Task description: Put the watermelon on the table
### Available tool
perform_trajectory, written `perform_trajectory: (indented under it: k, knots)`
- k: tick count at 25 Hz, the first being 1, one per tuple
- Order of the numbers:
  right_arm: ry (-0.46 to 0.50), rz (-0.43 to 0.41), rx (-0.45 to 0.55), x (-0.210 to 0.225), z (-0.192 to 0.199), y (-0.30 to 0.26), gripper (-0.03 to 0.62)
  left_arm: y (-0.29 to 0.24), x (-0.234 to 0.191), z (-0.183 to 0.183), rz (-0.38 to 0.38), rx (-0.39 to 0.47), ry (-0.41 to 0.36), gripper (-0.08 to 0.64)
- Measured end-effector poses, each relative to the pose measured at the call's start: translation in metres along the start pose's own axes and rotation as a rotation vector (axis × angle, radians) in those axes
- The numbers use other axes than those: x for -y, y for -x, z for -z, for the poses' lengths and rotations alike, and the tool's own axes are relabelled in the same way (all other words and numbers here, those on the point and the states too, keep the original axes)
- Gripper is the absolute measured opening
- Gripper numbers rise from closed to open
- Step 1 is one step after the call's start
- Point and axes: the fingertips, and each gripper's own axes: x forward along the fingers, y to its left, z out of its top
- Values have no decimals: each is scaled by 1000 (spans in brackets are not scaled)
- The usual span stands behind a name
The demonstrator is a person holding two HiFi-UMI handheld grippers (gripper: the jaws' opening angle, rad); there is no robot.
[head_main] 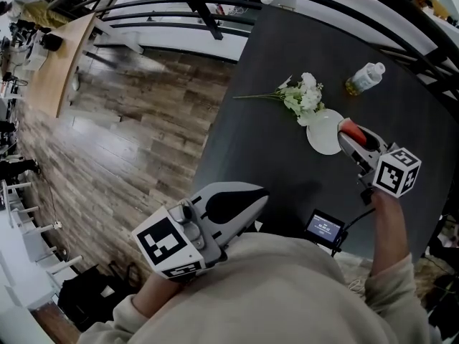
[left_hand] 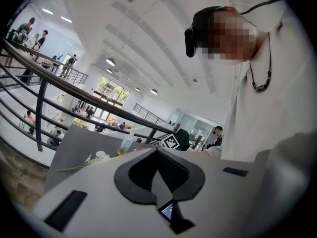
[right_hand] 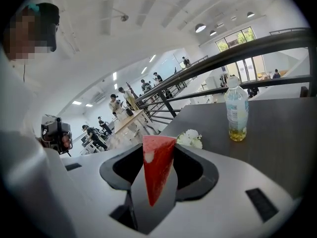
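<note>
Holding watermelon slice [right_hand: 158,167] above dark table [head_main: 251,135]

We log the right gripper [head_main: 349,131] clenched on the red slice, which the head view shows at the right rim of a white plate [head_main: 323,136]. We log the left gripper [left_hand: 157,152] close to our chest, jaws together, nothing between. Flowers [head_main: 303,95] and a bottle [head_main: 364,77] lie beyond the plate.

The table [head_main: 265,70] has a dark, matte top. Items lying directly on it:
- A spray of white flowers [head_main: 302,96] lies flat, with its stem pointing toward the left edge.
- A white plate [head_main: 323,135] sits just beside the blooms and touches them.
- A clear bottle [head_main: 364,77] with yellowish liquid stands upright, apart from both, farther back.
- A small screen unit [head_main: 324,226] with a cable sits at the near edge.
</note>
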Motion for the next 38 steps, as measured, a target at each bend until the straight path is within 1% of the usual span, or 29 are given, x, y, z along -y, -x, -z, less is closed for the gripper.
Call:
perform_trajectory:
  k: [12, 17, 21, 25, 31, 34, 38]
  knots:
    - [-32, 25, -46, 30, 18, -17, 202, -2, -10, 8, -15, -3, 28, 3]
    - [-23, 37, -66, 40, 24, -25, 202, -7, -8, 10, 3, -11, 26, 3]
    - [-18, 47, -85, 43, 33, -32, 202, -12, -3, 15, 27, -29, 45, 3]
    - [-22, 53, -112, 48, 43, -39, 202, -18, -1, 17, 43, -26, 38, 3]
    - [-40, 58, -128, 54, 53, -44, 202, -15, -1, 21, 44, -36, 56, 3]
    - [-47, 63, -135, 56, 57, -46, 202, -17, 1, 22, 54, -35, 44, 3]
    - [-52, 68, -147, 58, 63, -49, 202, -17, 1, 26, 58, -45, 46, 3]
